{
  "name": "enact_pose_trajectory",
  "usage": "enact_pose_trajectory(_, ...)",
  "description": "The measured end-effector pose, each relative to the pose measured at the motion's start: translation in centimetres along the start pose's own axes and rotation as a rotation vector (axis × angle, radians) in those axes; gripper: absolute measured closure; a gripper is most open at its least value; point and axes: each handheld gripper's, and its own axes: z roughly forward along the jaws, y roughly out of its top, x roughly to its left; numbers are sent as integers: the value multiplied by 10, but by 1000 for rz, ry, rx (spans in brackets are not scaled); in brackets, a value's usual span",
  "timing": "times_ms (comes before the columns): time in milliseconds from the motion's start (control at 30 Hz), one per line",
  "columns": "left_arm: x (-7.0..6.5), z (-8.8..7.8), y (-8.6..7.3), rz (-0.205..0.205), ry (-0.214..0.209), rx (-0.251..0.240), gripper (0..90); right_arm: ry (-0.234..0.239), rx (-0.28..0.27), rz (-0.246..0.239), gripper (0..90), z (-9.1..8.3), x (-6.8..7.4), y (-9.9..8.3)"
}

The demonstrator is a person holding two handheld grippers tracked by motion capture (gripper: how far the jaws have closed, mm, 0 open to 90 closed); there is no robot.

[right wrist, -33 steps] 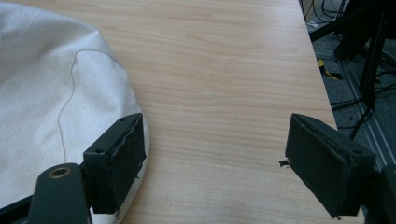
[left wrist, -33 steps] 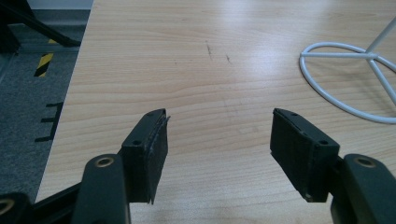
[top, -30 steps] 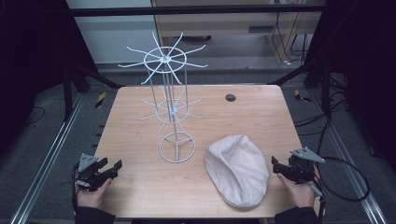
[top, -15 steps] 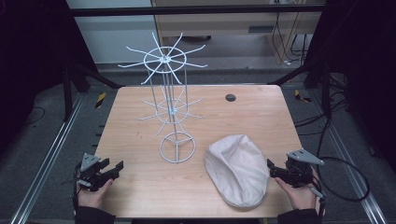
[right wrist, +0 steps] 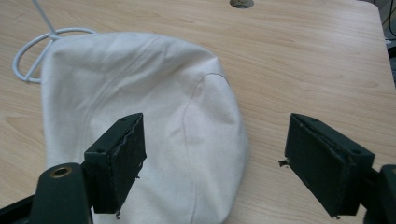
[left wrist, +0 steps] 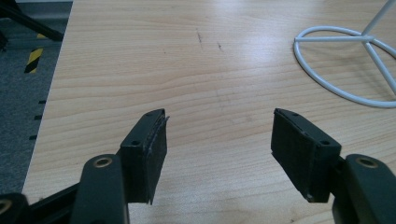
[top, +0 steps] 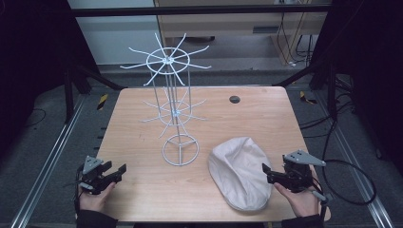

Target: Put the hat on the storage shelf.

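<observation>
At lower right of the high view, the right gripper, jaws spread and empty, nears a cream cap lying flat beside the wire rack. The left gripper waits, released. A shallow pinch could catch loose fabric and slip.

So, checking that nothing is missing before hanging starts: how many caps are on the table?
1: the cream cap lies flat on the table, near its front right, beside the wire rack's ring base.

The cream flat cap lies crown up on the worktop, just beside the wire stand's ring base.
</observation>
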Motion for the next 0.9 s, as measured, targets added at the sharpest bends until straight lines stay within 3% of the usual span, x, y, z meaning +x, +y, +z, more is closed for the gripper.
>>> enact_pose_trajectory(433, 1, 1, 0, -4, -3, 3, 355, 92, 46, -40, 235, -1, 30, 11)
enact_pose_trajectory(633, 2, 0, 1, -3, 8, 1, 355, 111, 101, -70, 257, 5, 43, 13)
enact_pose_trajectory(900, 3, 0, 1, 5, 9, 4, 354, 121, 128, -94, 276, 10, 55, 13)
